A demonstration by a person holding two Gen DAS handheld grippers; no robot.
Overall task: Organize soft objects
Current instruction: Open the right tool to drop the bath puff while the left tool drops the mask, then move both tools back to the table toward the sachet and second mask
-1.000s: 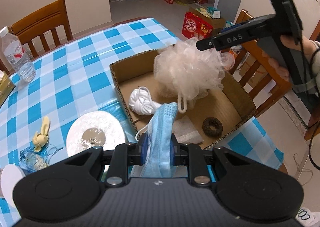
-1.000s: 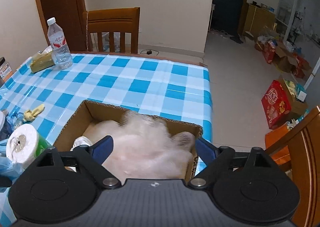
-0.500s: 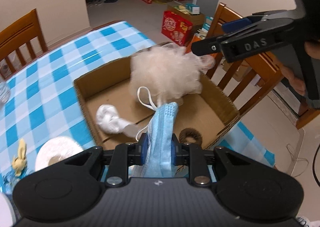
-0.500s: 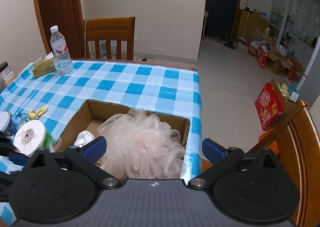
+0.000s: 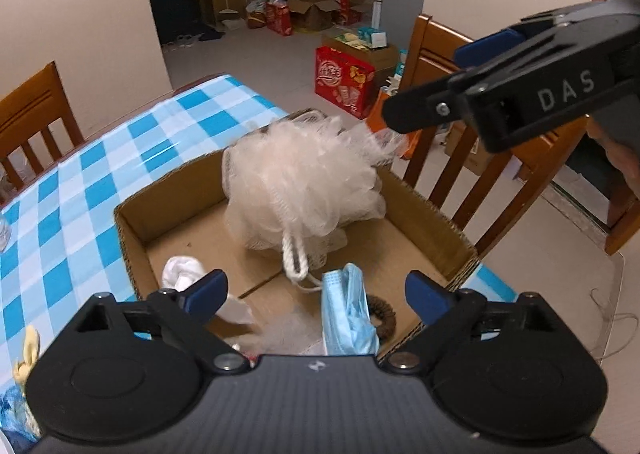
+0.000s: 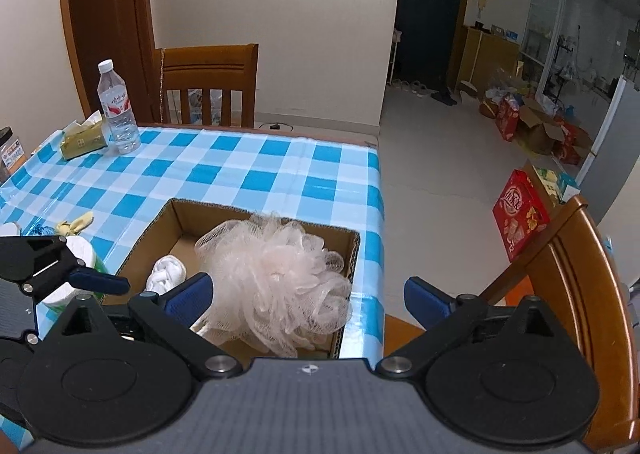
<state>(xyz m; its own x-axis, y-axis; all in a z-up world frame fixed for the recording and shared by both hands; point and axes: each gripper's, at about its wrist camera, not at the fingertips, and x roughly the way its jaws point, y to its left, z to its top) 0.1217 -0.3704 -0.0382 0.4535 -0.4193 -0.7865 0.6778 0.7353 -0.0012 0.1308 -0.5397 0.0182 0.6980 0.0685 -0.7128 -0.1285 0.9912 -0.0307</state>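
Pale pink mesh bath pouf point(image 5: 304, 182), fluffy ball shape, sits inside the shallow brown cardboard box point(image 5: 132, 238) toward its 1 o'clock corner, white rope loop hanging toward 6 o'clock. Light blue pleated face mask point(image 5: 348, 314) lies crumpled on the box floor at 6 o'clock, long axis running 12 to 6. White bundled cloth point(image 5: 182, 272) lies at 8 o'clock in the box; dark brown ring hair tie point(image 5: 382, 314) just beside the mask at 4 o'clock. Clear plastic wrap next to the mask, detail unclear.

Left tongs point(image 5: 316, 294) spread wide, holding nothing, above the box's near edge. Right tongs point(image 6: 306, 294) also spread wide, empty, over the pouf; seen from the left wrist they come in from 2 o'clock.

Box sits at the corner of the blue-white checked bench point(image 6: 240, 170); open cloth lies toward 11 o'clock. Wooden chair point(image 5: 452, 102) close at 2 o'clock.
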